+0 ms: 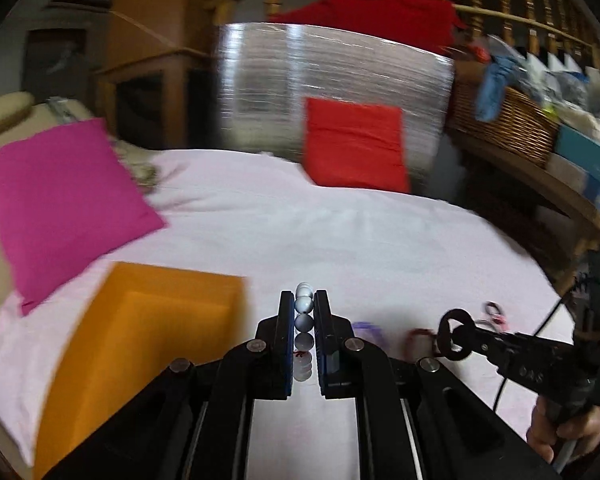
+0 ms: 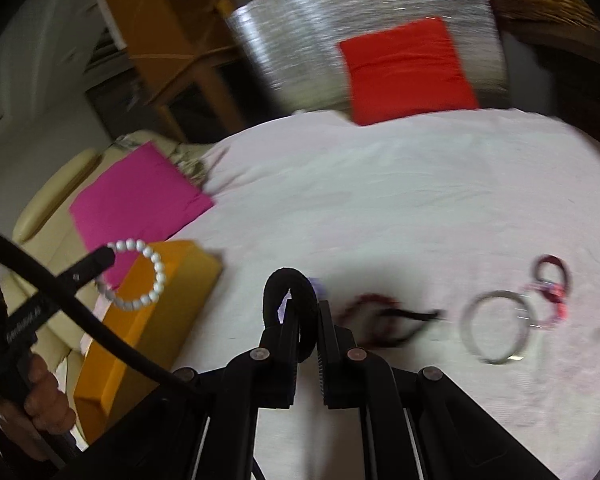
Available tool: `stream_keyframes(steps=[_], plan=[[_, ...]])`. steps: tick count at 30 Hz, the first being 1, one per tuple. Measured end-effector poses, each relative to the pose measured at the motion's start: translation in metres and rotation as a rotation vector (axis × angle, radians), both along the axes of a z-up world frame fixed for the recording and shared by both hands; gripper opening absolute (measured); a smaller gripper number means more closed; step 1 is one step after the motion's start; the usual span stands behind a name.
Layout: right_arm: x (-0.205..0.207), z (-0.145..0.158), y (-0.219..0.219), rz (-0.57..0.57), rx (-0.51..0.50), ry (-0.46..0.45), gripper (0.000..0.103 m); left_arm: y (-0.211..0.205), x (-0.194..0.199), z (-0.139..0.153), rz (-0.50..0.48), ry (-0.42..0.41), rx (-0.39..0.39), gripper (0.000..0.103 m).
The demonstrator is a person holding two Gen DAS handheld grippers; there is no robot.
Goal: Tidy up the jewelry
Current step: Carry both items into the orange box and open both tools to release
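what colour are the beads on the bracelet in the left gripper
White, pearl-like. The beaded bracelet shows best in the right wrist view, gripped by the left gripper.

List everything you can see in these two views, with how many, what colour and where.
pearl bracelet: one, white, held in the left gripper above the orange box
black ring: one, black, fabric-like, held in the right gripper
orange box: one, orange, near left edge of the bed
silver bangle: one, silver, lying on the sheet
pink and dark red bangles: a blurred cluster, count unclear, right of the silver bangle
dark red bracelet: one, blurred, on the sheet
pink cushion: one, magenta, left
red cushion: one, red, far side
sheet: one, pale pink, covering the bed
wicker basket: one, brown, right shelf
hands: two, each gripping a handle
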State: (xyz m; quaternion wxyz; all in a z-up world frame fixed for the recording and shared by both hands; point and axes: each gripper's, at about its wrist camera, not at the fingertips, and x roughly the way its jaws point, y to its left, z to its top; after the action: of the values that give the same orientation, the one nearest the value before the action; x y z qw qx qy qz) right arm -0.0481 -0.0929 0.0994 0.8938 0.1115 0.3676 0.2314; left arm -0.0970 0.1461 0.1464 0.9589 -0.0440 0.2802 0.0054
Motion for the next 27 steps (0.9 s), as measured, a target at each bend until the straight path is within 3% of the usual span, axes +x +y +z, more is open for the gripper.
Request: stream_keyframes(steps=[4,10,16,27], plan=[[-0.003,0.0,0.056,0.101,0.009,-0.002,0.009,0.038,-0.014,-0.008,0.138,0.032,0.046,0.01],[0.001,-0.01,0.152,0.251,-0.034,0.003,0.009,0.097,-0.024,-0.04,0.34,0.158,0.102,0.01],[0.006,-0.014,0.218,0.327,-0.055,-0.007,0.009,0.121,-0.021,-0.057,0.382,0.216,0.122,0.01],[0.012,-0.036,0.246,0.337,-0.084,0.043,0.01,0.137,-0.023,-0.067,0.407,0.253,0.145,0.01]])
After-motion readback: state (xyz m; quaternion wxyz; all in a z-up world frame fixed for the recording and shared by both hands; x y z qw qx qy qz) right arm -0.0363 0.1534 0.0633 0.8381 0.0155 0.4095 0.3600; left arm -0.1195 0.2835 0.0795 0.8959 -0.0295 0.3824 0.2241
